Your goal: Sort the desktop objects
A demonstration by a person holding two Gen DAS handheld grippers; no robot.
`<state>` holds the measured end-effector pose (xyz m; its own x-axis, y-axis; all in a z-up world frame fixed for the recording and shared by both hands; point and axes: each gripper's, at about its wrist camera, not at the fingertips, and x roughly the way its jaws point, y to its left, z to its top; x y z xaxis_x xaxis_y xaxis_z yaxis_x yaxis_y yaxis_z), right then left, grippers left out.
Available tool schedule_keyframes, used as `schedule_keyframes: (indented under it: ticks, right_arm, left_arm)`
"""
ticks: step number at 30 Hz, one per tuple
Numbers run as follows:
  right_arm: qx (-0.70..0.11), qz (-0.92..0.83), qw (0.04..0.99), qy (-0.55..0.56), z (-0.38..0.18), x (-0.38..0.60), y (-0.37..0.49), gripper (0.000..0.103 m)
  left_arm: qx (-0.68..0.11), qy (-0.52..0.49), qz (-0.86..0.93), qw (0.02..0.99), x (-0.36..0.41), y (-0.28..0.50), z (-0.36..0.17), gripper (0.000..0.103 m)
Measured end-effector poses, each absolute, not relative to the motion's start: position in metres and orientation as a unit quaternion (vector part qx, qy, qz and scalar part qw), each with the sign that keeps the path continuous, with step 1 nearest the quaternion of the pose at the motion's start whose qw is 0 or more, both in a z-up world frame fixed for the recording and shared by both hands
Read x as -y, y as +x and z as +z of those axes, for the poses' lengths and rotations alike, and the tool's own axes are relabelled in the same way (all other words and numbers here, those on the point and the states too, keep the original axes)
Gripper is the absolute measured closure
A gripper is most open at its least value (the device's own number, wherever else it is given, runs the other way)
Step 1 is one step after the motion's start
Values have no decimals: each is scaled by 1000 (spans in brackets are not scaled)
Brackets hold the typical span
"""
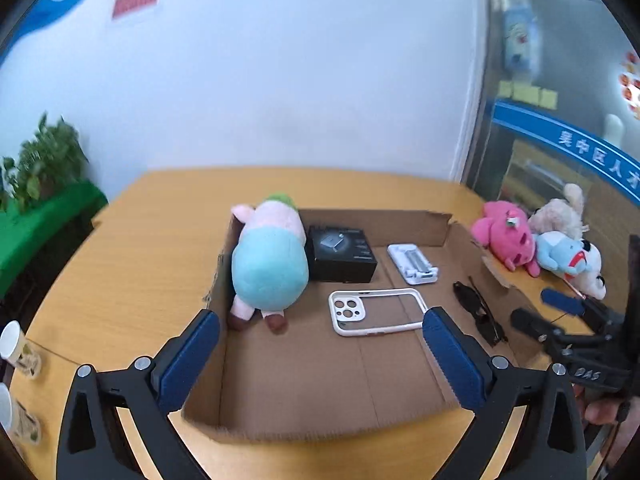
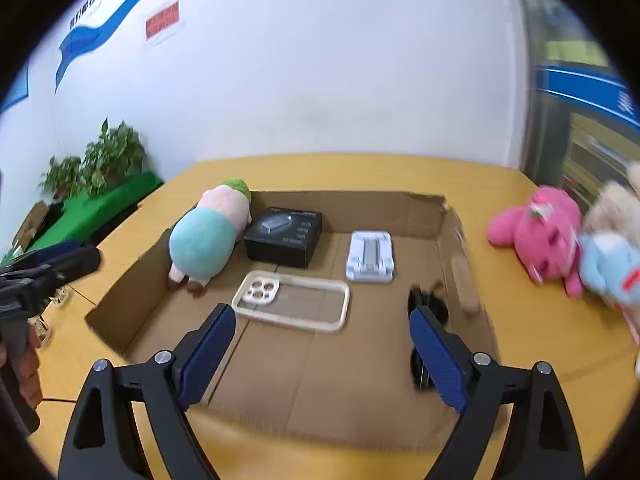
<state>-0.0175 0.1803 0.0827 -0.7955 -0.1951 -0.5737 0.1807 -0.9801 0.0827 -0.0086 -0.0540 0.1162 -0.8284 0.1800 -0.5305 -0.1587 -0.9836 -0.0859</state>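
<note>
Yellow wood made up the table (image 1: pixel 140 264), which stood against a white wall with potted plants (image 2: pixel 96 160) on a green-covered stand past its left edge. An open cardboard box (image 2: pixel 360 204) lay on the table. Inside it, a plush doll in teal trousers (image 1: pixel 268 264) leaned in the far left corner beside a black product box (image 1: pixel 342 254); a white phone stand (image 2: pixel 370 256) lay near the back wall, and a clear phone case (image 1: pixel 376 312) lay in the middle. Dark sunglasses (image 1: pixel 478 312) by the right wall were blurred and partly hidden behind a finger. A pink plush (image 2: pixel 540 232) and paler plush toys (image 1: pixel 568 240), smeared and cut off, sat at the table's right edge. Both the left gripper (image 1: pixel 320 320) and the right gripper (image 2: pixel 322 320) hovered over the box's near side, tilted downward, jaws spread wide and empty.
</note>
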Motion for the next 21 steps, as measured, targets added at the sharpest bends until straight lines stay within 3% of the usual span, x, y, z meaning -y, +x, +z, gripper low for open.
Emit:
schedule_keyframes:
  ticks: [7, 9, 11, 21]
  right_arm:
    - [-4, -958, 57, 282, 21, -167, -3, 14]
    - [-5, -958, 53, 280, 9, -167, -7, 14]
    - [-8, -963, 49, 266, 10, -168, -7, 14]
    - [-7, -971, 51, 233, -1, -169, -2, 11]
  left_arm:
    - [-62, -250, 966, 30, 12, -1, 34, 0]
    - [-54, -242, 969, 20, 12, 0, 20, 0]
    - [-18, -234, 972, 14, 22, -1, 16, 0]
    - [-32, -231, 972, 2, 24, -1, 13, 0]
